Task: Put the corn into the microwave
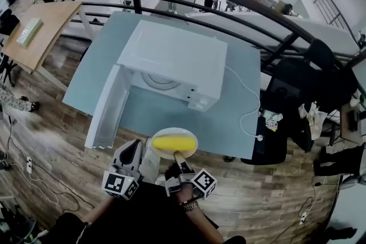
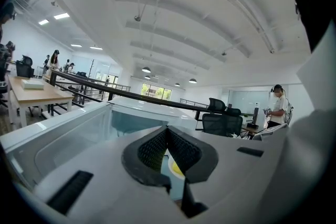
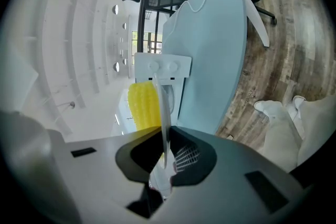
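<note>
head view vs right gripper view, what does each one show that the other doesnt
Head view only: the left tool, a wooden desk, and the plate seen from above. Right gripper view only: the plate's rim edge-on, clamped in the right tool, and a white shoe. Both: the corn on the plate, the microwave, blue table, white cable.

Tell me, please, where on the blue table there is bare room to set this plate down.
Bare tabletop lies in front of the microwave, between its open door and the white cable. The near edge is crowded: the right claw holds the plate of corn there, with the left claw beside it.
</note>
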